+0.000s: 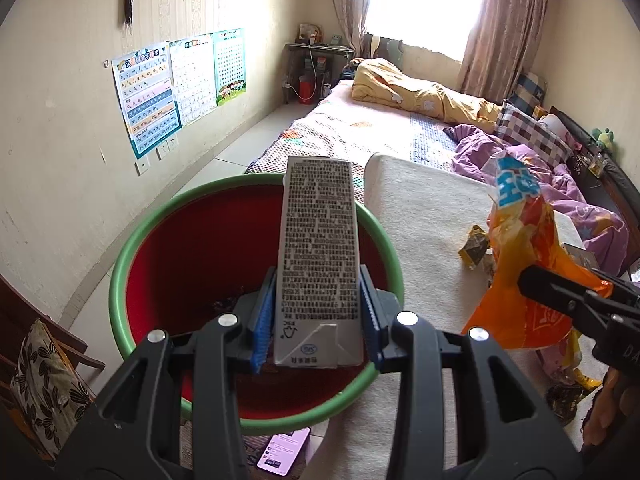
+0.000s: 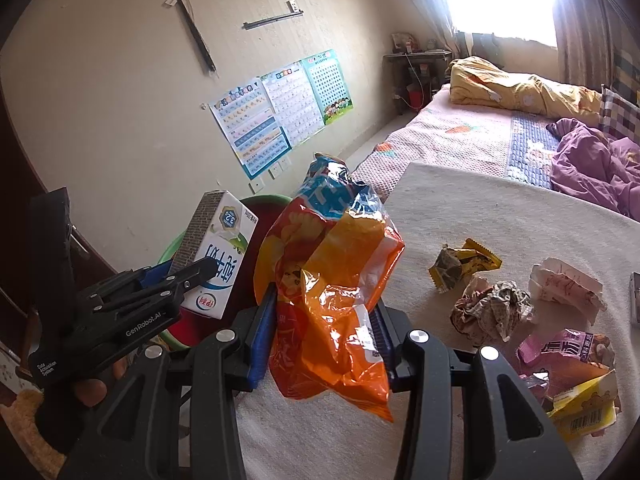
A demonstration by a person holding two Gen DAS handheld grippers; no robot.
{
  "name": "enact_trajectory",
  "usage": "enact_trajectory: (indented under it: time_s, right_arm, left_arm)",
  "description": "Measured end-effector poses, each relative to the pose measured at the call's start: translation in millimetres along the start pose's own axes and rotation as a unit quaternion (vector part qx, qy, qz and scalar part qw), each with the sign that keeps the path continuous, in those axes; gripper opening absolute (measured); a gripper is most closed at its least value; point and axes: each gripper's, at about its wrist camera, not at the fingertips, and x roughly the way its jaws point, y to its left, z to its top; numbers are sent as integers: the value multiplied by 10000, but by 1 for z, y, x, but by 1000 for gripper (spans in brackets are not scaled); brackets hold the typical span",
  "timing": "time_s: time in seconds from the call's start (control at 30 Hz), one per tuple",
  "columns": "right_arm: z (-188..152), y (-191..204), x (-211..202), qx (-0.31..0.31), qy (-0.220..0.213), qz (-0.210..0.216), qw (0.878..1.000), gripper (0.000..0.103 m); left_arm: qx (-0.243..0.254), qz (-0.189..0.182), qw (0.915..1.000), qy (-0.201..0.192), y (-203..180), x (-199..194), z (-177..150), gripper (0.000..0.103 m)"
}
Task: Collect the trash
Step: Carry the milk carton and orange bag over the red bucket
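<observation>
Red bin (image 1: 192, 248) holds dark scraps; milk carton (image 1: 318, 256) above it.

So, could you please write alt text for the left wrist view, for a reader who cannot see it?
The left tool grips a grey milk carton above a red bin with a green rim. To the right, the right tool holds a crumpled orange snack bag over a cream-covered surface with a small yellow wrapper; a bedroom lies behind.
</observation>
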Motion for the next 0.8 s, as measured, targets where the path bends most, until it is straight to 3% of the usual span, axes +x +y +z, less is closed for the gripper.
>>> enact_trajectory:
  time_s: [0.8]
  right_arm:
    - [16, 31, 52, -123, 155, 155, 9997, 42]
  left_arm:
    - [49, 253, 9996, 122, 59, 17, 8, 36]
